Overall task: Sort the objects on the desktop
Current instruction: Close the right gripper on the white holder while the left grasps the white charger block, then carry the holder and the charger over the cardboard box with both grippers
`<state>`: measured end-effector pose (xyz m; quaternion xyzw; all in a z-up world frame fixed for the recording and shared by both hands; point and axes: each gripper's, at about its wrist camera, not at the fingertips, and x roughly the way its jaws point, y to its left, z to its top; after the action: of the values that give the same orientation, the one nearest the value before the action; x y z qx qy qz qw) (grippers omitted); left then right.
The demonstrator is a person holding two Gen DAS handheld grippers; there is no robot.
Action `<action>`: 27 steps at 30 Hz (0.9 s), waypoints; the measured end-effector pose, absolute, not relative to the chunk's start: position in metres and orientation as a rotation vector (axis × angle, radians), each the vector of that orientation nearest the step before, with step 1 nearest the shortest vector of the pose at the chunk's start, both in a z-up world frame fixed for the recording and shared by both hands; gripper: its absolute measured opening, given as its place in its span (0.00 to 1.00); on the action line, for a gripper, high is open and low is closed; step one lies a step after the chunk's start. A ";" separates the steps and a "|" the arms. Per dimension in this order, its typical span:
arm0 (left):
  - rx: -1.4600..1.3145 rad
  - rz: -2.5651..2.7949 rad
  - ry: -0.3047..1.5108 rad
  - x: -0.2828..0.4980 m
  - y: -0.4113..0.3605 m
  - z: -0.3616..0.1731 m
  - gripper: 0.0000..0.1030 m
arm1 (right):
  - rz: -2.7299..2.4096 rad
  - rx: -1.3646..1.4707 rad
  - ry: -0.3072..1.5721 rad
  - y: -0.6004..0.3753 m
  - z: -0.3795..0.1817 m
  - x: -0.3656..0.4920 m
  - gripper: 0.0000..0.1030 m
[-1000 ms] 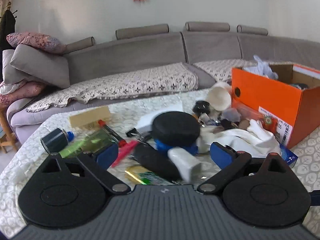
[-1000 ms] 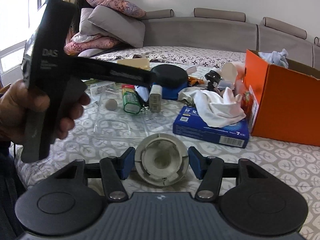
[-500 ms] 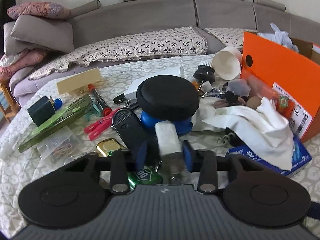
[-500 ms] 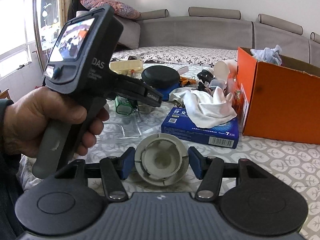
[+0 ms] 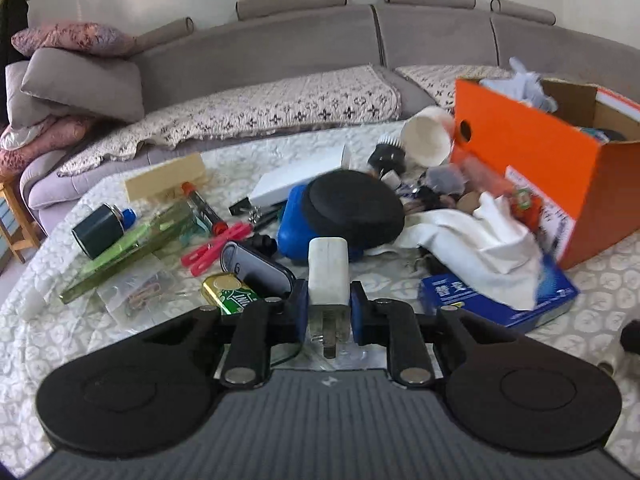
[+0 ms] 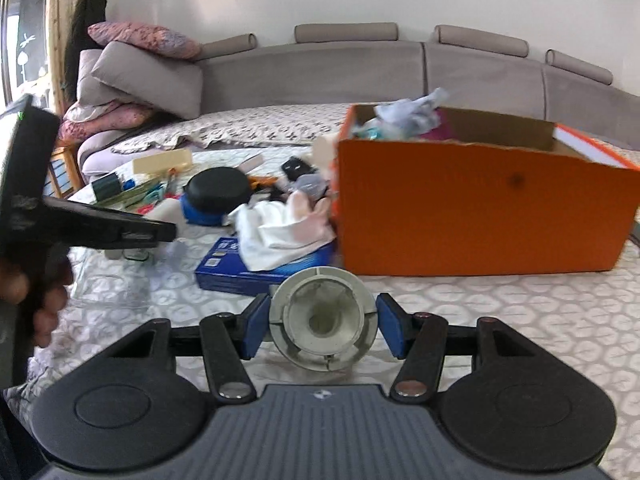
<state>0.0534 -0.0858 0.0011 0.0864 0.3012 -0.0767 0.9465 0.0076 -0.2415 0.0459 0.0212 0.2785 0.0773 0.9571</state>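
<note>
My left gripper (image 5: pixel 329 304) has its jaws closing, and both blue pads press on a white plug charger (image 5: pixel 328 268), prongs toward the camera, held just above the cluttered table. My right gripper (image 6: pixel 323 330) is shut on a round grey plastic cap (image 6: pixel 323 320), hollow side facing the camera. An orange cardboard box (image 6: pixel 480 208) with cloth and other items inside stands right behind the cap. In the left wrist view the orange box (image 5: pixel 520 148) sits at the far right. The left gripper's body (image 6: pixel 92 228) and the hand holding it (image 6: pixel 24 292) show at the left of the right wrist view.
A blue carton (image 5: pixel 496 296) under a white cloth (image 5: pixel 480 240) lies beside the box. A black round case (image 5: pixel 356 208), a phone (image 5: pixel 256 268), a green tin (image 5: pixel 230 294), pink clips (image 5: pixel 216 246), a paper cup (image 5: pixel 426 140) and a clear tray (image 6: pixel 116 280) crowd the patterned tablecloth. A sofa runs behind.
The left gripper went from wide open to shut on the white charger and lifted it slightly. The right gripper swung right with the grey cap, bringing the orange box to the centre.
</note>
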 end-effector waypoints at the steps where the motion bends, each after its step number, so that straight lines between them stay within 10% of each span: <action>1: 0.170 -0.158 0.613 0.052 -0.086 0.002 0.21 | 0.152 0.047 0.565 -0.245 0.048 0.006 0.54; 27: 0.141 -0.185 0.471 0.045 -0.094 0.073 0.21 | 0.141 0.046 0.480 -0.275 0.112 0.025 0.54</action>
<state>0.0454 -0.0944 0.0731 0.0696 0.2329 -0.0916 0.9657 0.0251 -0.2747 0.1122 0.0226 0.2375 0.0698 0.9686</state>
